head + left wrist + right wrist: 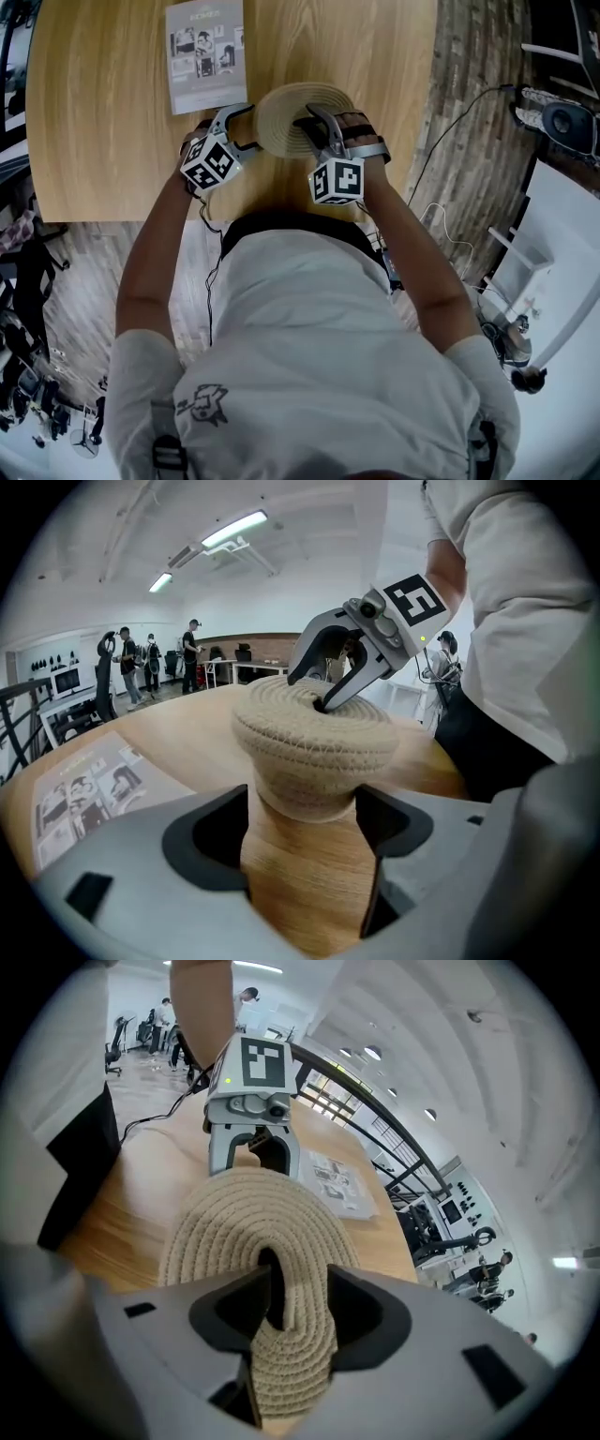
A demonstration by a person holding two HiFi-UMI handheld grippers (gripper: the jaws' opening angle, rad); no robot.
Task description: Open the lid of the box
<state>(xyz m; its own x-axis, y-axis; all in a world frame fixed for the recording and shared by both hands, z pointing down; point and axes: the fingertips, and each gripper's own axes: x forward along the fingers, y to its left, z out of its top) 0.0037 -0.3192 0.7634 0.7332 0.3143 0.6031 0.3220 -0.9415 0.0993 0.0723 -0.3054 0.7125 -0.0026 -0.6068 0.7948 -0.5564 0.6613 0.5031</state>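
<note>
Person's torso [309, 319], right hand-held gripper [306, 118] partly hiding woven lid [281, 103]

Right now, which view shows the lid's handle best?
The right gripper view: the loop handle stands close between its jaws. The left gripper view shows only the lid from the side; in the head view the right gripper hides it.

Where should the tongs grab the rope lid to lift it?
Probably the raised loop in the middle of the lid, coming from above. It stands up thin enough to fit between the right tongs, while the lid itself is wide and round.
</note>
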